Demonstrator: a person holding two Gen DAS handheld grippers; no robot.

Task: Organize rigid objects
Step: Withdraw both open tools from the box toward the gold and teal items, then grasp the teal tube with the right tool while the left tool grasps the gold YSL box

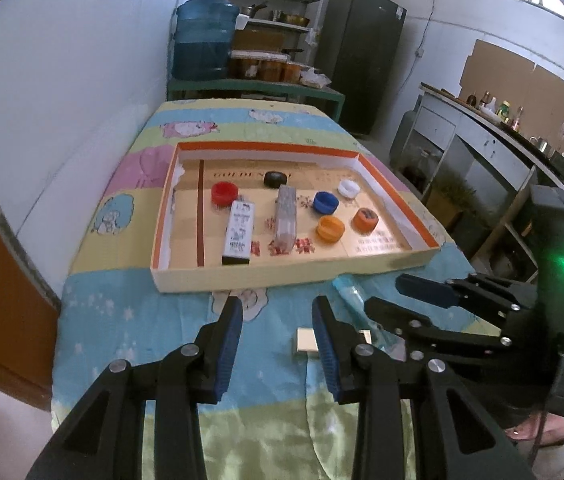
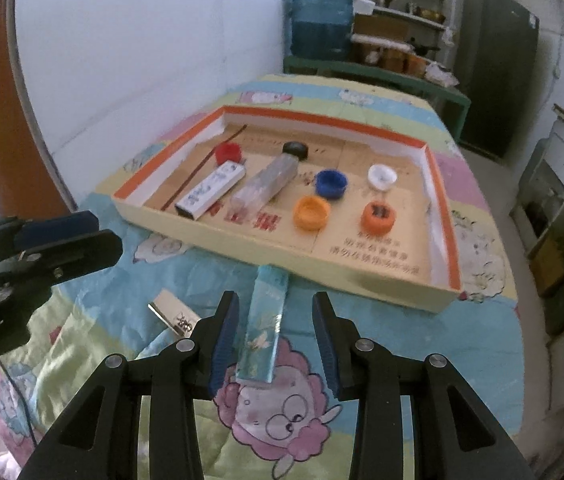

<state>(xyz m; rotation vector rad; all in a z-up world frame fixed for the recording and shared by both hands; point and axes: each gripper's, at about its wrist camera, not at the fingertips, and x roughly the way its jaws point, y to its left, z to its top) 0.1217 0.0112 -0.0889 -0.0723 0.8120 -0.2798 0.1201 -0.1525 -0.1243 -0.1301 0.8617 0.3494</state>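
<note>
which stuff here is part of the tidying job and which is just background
Job: shallow box; bottle caps, like the blue cap; white carton; clear tube; teal box between the open right gripper; small pale box.

Background: water jug; shelves; fridge.

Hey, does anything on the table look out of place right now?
Yes: a blue box and a small cream box lie on the cloth outside the tray, while similar items sit inside it.
</note>
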